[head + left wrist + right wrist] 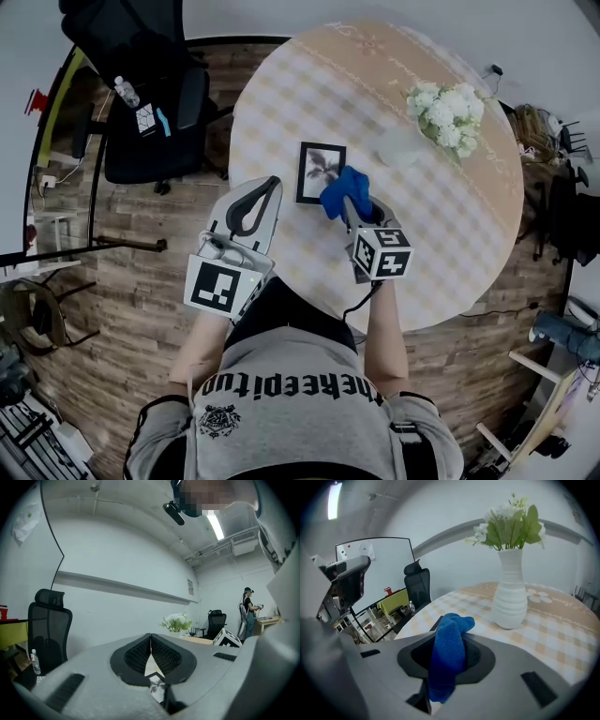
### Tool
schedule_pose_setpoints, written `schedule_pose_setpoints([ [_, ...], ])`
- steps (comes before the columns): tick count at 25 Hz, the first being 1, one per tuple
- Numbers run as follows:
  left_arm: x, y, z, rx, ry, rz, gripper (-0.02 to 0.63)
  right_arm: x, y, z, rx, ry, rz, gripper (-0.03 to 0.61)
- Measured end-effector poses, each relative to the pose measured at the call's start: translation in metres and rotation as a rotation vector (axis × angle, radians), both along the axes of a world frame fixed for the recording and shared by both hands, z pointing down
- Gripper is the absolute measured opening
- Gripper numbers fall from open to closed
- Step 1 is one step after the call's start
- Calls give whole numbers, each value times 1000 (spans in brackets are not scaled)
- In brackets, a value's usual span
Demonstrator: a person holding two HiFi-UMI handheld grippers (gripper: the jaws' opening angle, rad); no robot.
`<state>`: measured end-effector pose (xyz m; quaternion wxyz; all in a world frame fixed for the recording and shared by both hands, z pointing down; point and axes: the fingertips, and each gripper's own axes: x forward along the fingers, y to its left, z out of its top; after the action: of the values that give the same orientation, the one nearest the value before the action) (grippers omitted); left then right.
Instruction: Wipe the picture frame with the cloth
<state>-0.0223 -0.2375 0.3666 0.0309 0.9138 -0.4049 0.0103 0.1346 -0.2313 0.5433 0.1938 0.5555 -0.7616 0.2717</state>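
A black picture frame point(321, 172) with a plant print lies flat on the round checked table point(450, 225). A sliver of the frame point(157, 686) shows below the jaws in the left gripper view. My right gripper point(359, 203) is shut on a blue cloth point(343, 191), which bunches over the frame's right edge. In the right gripper view the cloth point(449, 656) hangs folded between the pads, just above the table. My left gripper point(271, 184) hovers at the table's left rim beside the frame, its jaws closed tip to tip with nothing in them point(150, 636).
A white vase of white flowers point(448, 117) stands at the table's far right, seen close in the right gripper view point(509, 597). A black office chair point(150, 103) sits left of the table on the wood floor. A person point(248, 609) stands far off.
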Motion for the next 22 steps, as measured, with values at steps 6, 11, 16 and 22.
schedule_pose_setpoints([
  [6, 5, 9, -14, 39, 7, 24, 18, 1, 7, -41, 94, 1, 14, 95],
  [11, 10, 18, -28, 72, 18, 49, 18, 1, 15, -79, 178, -1, 22, 95],
  [16, 12, 26, -35, 89, 20, 63, 18, -3, 23, -111, 258, -5, 21, 95],
  [22, 12, 36, -40, 105, 26, 81, 18, -10, 34, -143, 340, -10, 19, 95],
])
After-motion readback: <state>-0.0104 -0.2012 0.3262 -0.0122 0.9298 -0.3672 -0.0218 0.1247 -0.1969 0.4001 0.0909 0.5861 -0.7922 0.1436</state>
